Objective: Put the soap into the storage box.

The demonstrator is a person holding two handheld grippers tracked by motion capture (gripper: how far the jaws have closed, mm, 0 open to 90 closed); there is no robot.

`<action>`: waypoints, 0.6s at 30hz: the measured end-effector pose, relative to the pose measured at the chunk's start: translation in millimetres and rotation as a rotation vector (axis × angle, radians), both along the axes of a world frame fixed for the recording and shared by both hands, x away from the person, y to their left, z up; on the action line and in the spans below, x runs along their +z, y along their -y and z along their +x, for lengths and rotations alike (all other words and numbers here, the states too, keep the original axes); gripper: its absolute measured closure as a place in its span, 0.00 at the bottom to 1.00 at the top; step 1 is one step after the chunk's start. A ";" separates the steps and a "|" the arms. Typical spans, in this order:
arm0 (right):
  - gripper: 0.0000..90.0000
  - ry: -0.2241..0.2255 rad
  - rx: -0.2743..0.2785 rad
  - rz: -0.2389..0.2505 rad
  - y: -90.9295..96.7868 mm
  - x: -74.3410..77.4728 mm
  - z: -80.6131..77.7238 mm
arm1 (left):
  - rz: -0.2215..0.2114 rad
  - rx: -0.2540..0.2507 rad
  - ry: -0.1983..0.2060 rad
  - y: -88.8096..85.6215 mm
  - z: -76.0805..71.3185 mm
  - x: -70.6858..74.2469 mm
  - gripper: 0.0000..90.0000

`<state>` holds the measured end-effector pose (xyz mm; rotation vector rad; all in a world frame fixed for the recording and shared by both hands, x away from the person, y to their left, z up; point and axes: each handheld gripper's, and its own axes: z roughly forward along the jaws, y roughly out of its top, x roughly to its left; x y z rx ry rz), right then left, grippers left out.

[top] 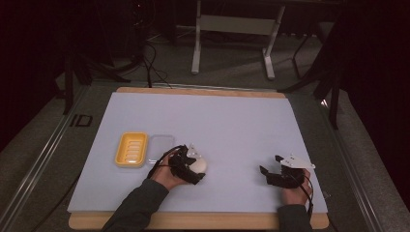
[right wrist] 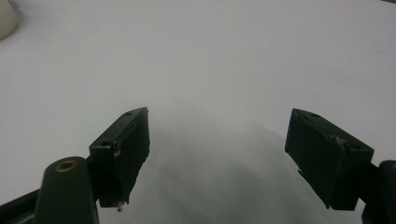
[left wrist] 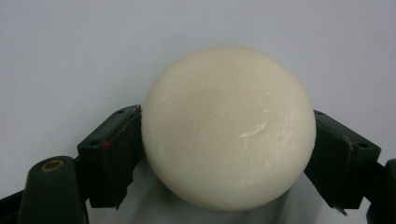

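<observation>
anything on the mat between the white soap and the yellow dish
Nothing visible blocks it. The round white soap sits in the left claw; only the flat clear plastic lid lies before the yellow ribbed soap dish.

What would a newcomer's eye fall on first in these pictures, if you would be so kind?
Most striking is the round white soap, clamped between the jaws of the left claw near the front of the pale table mat. Next comes the yellow soap dish just to the claw's left, with a clear lid beside it. The right claw rests open on bare mat.
</observation>
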<state>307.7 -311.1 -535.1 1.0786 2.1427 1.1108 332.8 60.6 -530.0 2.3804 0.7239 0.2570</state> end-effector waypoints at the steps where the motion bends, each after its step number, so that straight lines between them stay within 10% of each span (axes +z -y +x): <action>1: 0.24 0.000 0.000 0.000 0.0 0.0 0.0 | 0.000 0.000 -0.001 0.2 0.1 0.0 0.21; 18: 0.24 -0.002 0.002 -0.004 -0.3 0.0 0.1 | -0.002 -0.010 -0.003 0.2 1.3 1.3 0.27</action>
